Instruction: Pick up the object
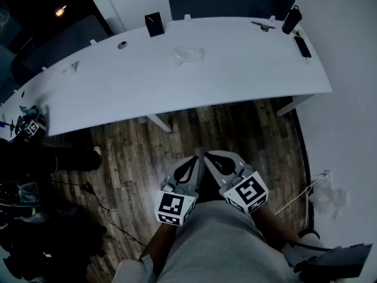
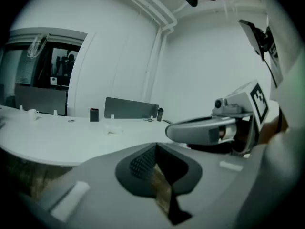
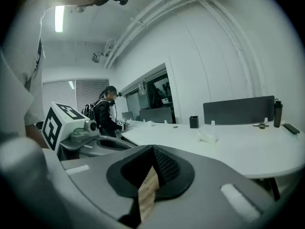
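A small clear plastic object [image 1: 188, 56] lies on the long white curved table [image 1: 247, 75], towards its far side. It also shows in the left gripper view [image 2: 113, 129] and the right gripper view [image 3: 208, 137], small and far off. Both grippers hang close to the person's body over the wooden floor, well short of the table. The left gripper [image 1: 196, 156] is shut with nothing in it, its jaws [image 2: 155, 149] meeting in a line. The right gripper [image 1: 206, 154] is beside it, tips almost touching, also shut and empty [image 3: 152, 149].
A black box [image 1: 154, 24], a dark bottle [image 1: 291, 19] and a flat black item [image 1: 302, 46] stand along the table's far edge, before a dark partition [image 1: 230, 3]. A person [image 3: 106, 111] stands at the table's left end. Cables and a bag [image 1: 328, 197] lie on the floor.
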The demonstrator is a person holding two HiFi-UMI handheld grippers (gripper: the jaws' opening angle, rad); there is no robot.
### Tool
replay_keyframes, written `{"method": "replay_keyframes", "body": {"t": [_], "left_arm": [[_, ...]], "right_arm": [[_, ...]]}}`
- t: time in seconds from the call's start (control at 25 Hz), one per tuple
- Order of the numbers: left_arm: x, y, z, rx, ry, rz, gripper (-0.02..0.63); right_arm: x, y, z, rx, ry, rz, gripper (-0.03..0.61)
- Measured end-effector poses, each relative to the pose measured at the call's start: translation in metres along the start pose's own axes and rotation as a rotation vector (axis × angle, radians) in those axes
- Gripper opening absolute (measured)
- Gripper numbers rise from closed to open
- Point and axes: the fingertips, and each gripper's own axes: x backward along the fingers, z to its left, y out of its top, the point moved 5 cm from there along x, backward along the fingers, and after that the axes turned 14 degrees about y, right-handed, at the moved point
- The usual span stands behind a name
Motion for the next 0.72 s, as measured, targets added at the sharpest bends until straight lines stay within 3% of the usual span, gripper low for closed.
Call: {"method": "replay_keyframes", "body": {"t": [0.28,0.72], "left_arm": [[-0.059,0.031,-0.004,0.019,0.035,0.033,0.002],[-0.121,0.047,-0.007,0.011,0.101,0.089,0.002]], "right_arm": [[0.008,0.021,-0.069,-0.001,0.040,0.043,0.002],[0.008,0.019,-0.146,-0.059,0.092,0.040,0.002]]}}
